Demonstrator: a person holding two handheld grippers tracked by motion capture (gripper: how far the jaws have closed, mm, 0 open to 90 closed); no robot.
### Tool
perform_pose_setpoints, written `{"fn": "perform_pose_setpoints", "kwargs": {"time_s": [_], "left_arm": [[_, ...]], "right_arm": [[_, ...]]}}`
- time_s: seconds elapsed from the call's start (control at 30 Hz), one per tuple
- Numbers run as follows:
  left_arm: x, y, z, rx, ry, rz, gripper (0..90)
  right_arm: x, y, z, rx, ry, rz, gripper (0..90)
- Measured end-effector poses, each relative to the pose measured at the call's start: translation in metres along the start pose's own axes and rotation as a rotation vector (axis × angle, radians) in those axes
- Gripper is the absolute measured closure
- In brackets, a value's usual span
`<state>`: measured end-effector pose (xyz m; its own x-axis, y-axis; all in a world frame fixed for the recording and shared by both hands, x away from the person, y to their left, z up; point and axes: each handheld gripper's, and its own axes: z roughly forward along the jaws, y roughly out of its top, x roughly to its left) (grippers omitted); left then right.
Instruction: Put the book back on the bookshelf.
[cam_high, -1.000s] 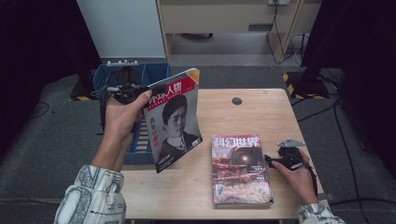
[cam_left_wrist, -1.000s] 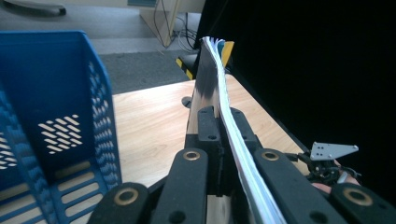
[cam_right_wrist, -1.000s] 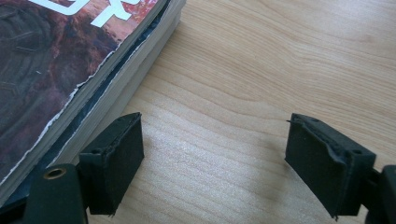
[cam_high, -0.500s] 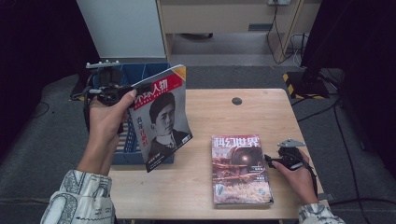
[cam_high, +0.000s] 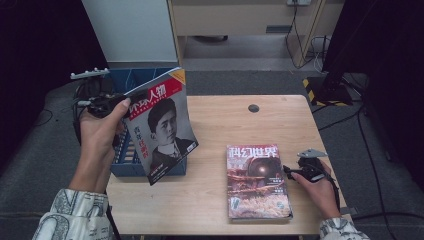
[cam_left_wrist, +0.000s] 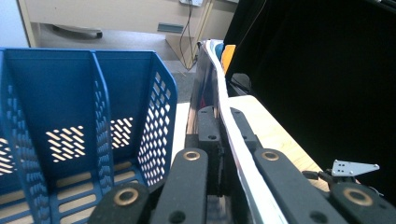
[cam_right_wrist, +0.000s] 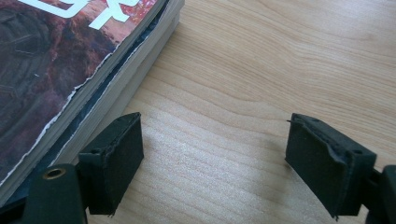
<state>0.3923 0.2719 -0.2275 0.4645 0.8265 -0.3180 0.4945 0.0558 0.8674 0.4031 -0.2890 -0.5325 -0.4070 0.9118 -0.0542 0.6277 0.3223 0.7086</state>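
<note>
From above, your left tongs (cam_high: 102, 106) clench the glossy portrait magazine (cam_high: 161, 125) tilted over the blue perforated file rack (cam_high: 122, 165); from your right tongs (cam_right_wrist: 212, 163), released pads hover over grained tabletop (cam_right_wrist: 261, 70), a ragged-edged magazine stack (cam_right_wrist: 70, 70) just beside one.

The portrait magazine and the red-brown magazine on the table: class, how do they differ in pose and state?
The portrait magazine is lifted and tilted, clamped in the left gripper by the blue file rack; the red-brown magazine lies flat, ungripped, beside the open right gripper. The first shows a face, the second a dark sphere. Both have red titles.
</note>
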Motion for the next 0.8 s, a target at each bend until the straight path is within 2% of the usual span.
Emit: {"fn": "perform_pose_setpoints", "kwargs": {"time_s": [0.23,0.8], "left_arm": [[0.009,0.0,-0.016,-0.028,0.007,-0.016,86.3],[0.045,-0.004,-0.053,-0.069,0.078,-0.065,86.3]], "right_arm": [[0.0,0.0,0.0,0.0,0.002,0.001,19.2],[-0.001,-0.001,0.001,-0.008,0.01,0.026,19.2]]}}
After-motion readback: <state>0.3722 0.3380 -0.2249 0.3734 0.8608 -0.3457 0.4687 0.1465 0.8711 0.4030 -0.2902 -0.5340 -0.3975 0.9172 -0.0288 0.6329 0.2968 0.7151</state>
